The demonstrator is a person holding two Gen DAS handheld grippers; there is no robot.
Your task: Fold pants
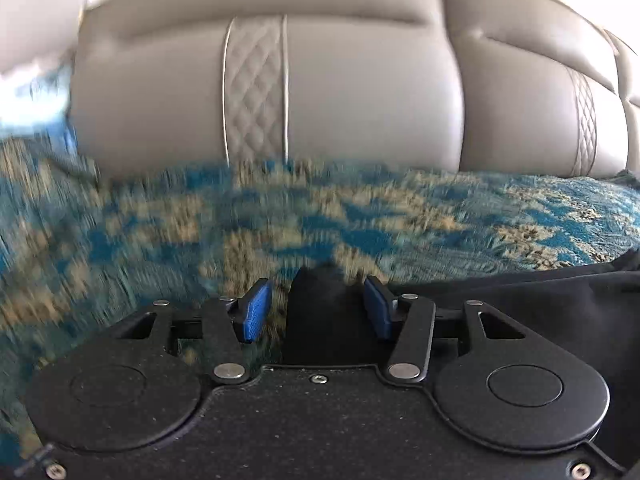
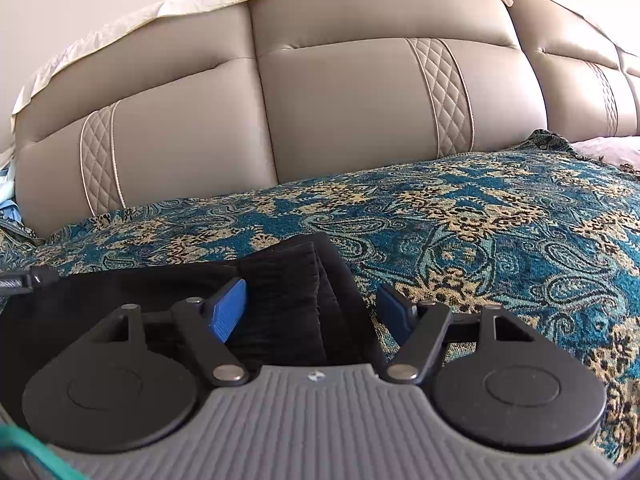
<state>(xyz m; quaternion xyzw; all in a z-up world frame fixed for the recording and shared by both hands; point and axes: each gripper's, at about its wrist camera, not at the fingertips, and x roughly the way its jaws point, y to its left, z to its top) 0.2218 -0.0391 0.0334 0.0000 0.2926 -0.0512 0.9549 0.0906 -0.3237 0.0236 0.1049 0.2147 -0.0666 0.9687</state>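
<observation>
The bedspread (image 2: 500,216) lies clear ahead up to the headboard (image 2: 340,100). My left gripper (image 1: 318,312) is spread, a pants (image 2: 288,292) corner between its pads, untouched. My right gripper (image 2: 312,308) is spread astride the pants' edge.

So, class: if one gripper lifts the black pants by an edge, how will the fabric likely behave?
Probably floppy: the black pants already lie in soft folds on the patterned bedspread. Likely to sag and drape from one pinch point. A ribbed band suggests some stretch, so edges may shift.
</observation>
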